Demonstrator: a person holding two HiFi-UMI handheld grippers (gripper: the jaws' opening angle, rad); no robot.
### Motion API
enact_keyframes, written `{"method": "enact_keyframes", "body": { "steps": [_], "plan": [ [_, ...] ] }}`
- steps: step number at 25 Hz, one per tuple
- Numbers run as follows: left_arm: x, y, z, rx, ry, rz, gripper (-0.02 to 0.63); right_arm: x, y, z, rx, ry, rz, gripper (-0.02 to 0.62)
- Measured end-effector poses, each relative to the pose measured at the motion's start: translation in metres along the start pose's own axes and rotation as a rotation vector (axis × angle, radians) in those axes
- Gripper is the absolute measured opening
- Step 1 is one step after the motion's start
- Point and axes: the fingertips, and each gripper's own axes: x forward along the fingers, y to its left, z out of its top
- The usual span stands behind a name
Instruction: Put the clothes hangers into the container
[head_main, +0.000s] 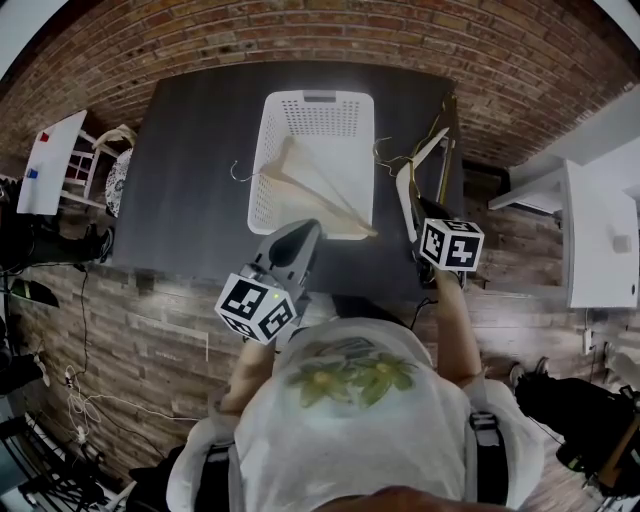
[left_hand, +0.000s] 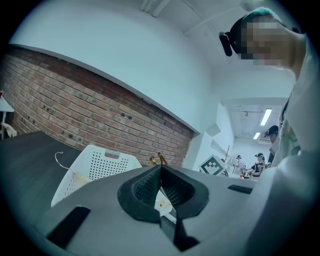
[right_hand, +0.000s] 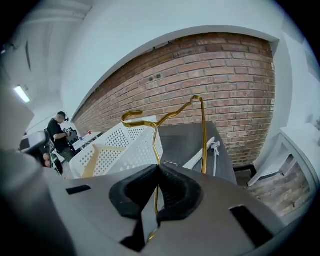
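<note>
Right gripper pinches the gold wire hanger — best carried over the white basket, hook clear of its rim, before releasing; left gripper, jaws together, holds nothing.

On my worktop the container sits mid-way, one hanger lying across inside it, hook over its left rim. Right of the container a second hanger lies on the worktop. By it is the wire hanger, between my right tongs. My left tongs are before the container's near rim.
</note>
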Motion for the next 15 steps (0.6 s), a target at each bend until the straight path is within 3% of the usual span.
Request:
{"method": "enact_keyframes", "body": {
  "steps": [15],
  "plan": [
    [-0.018, -0.005, -0.002, -0.001, -0.02, 0.038, 0.029, -0.046, 0.059, 0.04, -0.038, -0.11, 0.163, 0.037]
  ]
}}
